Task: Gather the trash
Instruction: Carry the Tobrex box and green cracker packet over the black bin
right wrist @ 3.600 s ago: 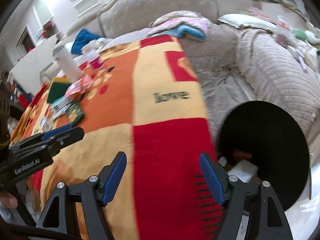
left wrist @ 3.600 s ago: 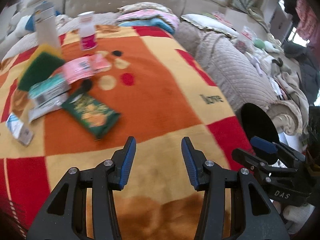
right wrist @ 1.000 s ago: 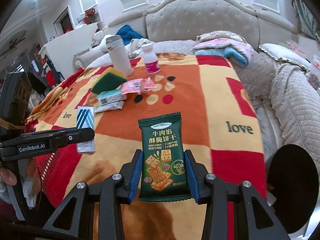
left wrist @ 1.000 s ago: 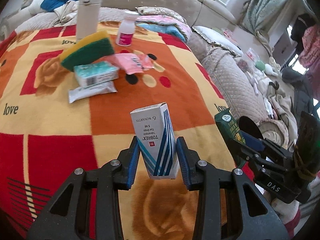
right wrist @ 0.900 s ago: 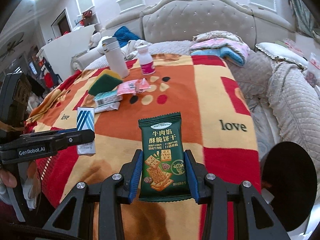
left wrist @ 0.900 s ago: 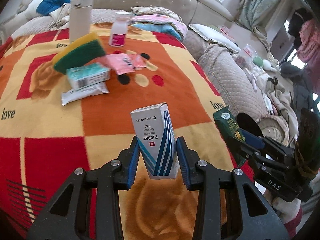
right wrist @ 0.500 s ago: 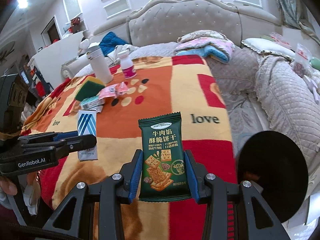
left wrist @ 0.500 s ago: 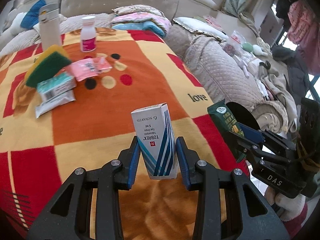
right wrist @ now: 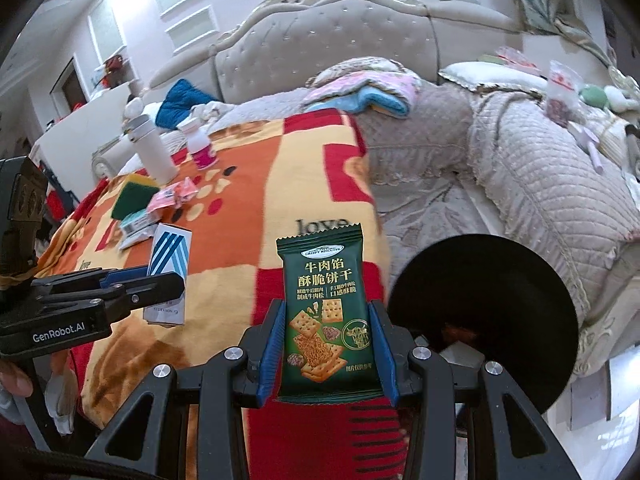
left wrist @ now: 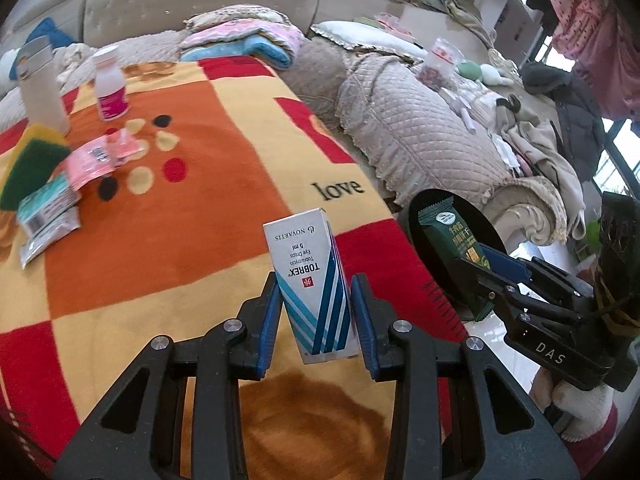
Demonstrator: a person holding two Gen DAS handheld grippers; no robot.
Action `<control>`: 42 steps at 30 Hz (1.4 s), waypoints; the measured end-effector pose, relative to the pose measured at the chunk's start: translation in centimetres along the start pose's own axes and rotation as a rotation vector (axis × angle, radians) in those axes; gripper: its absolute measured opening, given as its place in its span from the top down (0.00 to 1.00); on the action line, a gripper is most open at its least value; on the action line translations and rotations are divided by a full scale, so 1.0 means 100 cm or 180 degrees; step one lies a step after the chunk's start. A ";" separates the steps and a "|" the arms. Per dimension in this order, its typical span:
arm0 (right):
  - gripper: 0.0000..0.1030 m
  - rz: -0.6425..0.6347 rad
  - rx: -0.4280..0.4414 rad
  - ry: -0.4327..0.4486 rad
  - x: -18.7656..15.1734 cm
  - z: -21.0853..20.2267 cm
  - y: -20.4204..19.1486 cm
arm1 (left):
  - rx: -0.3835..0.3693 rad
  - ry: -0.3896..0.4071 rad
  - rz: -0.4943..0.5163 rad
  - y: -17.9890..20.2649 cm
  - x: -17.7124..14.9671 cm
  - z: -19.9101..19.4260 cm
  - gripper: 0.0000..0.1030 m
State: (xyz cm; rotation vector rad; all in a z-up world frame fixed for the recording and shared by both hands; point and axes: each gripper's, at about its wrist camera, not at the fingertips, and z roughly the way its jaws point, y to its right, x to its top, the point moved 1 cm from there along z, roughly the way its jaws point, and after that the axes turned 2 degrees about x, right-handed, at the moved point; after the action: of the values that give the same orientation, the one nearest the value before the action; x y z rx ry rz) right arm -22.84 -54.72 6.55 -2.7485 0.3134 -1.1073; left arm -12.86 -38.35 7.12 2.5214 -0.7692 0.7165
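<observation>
Right gripper [right wrist: 326,346] clamps the biscuit packet [right wrist: 325,312] upright; the black bin [right wrist: 484,320] lies just to its right, nearer this hand. Left gripper [left wrist: 314,316] grips the eye-drop box [left wrist: 310,284] over the blanket [left wrist: 200,200].

Bright daylight, fisheye-warped, slightly blurred

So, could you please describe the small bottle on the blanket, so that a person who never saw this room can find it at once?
Look at the orange, yellow and red blanket, at its far end near the headboard. There the small bottle stands upright beside a taller plain white flask. Unlike the flask, it is short, white and wears a pink label.
</observation>
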 end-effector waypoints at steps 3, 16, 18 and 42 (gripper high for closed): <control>0.61 0.0063 -0.0045 0.0006 -0.002 -0.003 0.012 | -0.0029 -0.0019 0.0058 0.010 0.002 0.006 0.69; 0.61 0.0326 -0.0223 0.0014 -0.013 -0.014 0.058 | -0.0206 -0.0085 0.0233 0.053 0.013 0.030 0.69; 0.61 0.0372 -0.0252 0.0016 -0.015 -0.016 0.065 | -0.0230 -0.0107 0.0256 0.060 0.014 0.035 0.69; 0.61 0.0730 -0.0468 -0.0025 -0.028 -0.016 0.118 | -0.0503 -0.0207 0.0335 0.102 0.026 0.075 0.69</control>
State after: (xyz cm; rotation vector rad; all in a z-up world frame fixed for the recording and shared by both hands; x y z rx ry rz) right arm -27.48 -65.47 3.17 -2.7510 0.7155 -1.0514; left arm -14.53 -50.97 5.06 2.3860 -0.9486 0.5854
